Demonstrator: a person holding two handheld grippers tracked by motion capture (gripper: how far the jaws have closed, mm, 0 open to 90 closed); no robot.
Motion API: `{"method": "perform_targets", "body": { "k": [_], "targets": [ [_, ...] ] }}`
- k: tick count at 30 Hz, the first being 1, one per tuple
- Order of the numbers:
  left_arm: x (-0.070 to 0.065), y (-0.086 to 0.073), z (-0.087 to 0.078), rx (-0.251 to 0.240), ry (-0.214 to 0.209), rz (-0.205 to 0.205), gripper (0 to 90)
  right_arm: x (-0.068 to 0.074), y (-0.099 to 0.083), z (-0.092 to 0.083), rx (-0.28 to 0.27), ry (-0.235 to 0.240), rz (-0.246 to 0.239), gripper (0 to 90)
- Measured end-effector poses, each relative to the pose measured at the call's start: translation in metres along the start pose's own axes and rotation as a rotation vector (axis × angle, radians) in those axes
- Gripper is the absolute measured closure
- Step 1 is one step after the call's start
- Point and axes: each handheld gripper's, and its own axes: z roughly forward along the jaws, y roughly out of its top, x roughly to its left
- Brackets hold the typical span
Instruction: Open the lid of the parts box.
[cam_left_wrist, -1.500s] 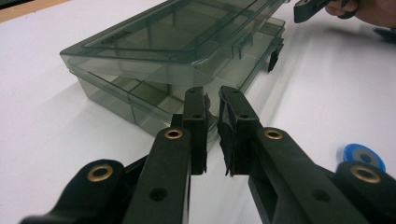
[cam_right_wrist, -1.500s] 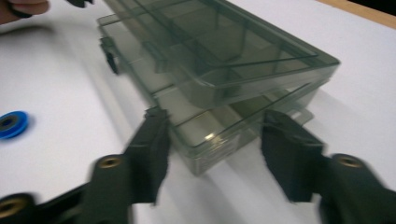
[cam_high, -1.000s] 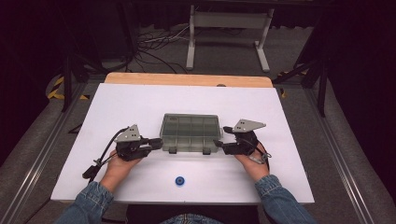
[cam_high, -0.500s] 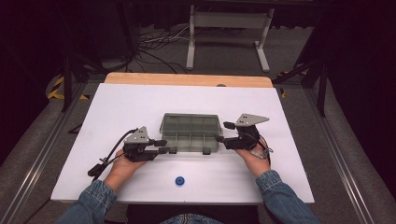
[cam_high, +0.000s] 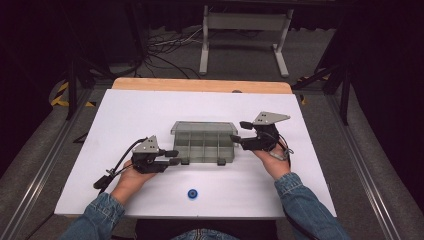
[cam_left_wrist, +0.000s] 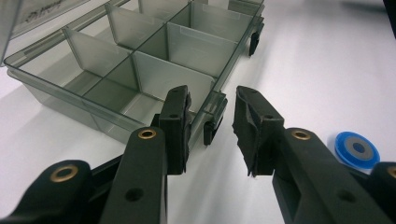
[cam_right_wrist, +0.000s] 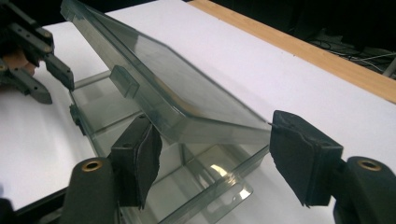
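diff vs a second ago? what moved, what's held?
The left gripper slid along the box to its front-left corner; its jaws have just been opening and now straddle a front latch without pressing it. The right gripper rose, tilting the lid up. The box and blue disc stayed put.

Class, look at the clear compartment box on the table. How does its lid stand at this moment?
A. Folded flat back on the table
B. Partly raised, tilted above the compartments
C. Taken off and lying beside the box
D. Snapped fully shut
B: in the right gripper view the lid slants up over the open compartments of the box, its corner between the right gripper's jaws.
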Motion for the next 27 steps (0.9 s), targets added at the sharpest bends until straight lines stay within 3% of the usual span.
{"method": "perform_targets", "body": {
  "k": [13, 27],
  "targets": [
    [0.0, 0.0, 0.0, 0.002, -0.002, 0.003, 64.6, -0.021, 0.023, 0.007, -0.018, -0.019, 0.013, 39.8],
    [0.0, 0.0, 0.001, 0.005, 0.007, 0.016, 64.6, -0.038, 0.037, 0.027, -0.022, -0.029, 0.047, 50.7]
  ]
}}
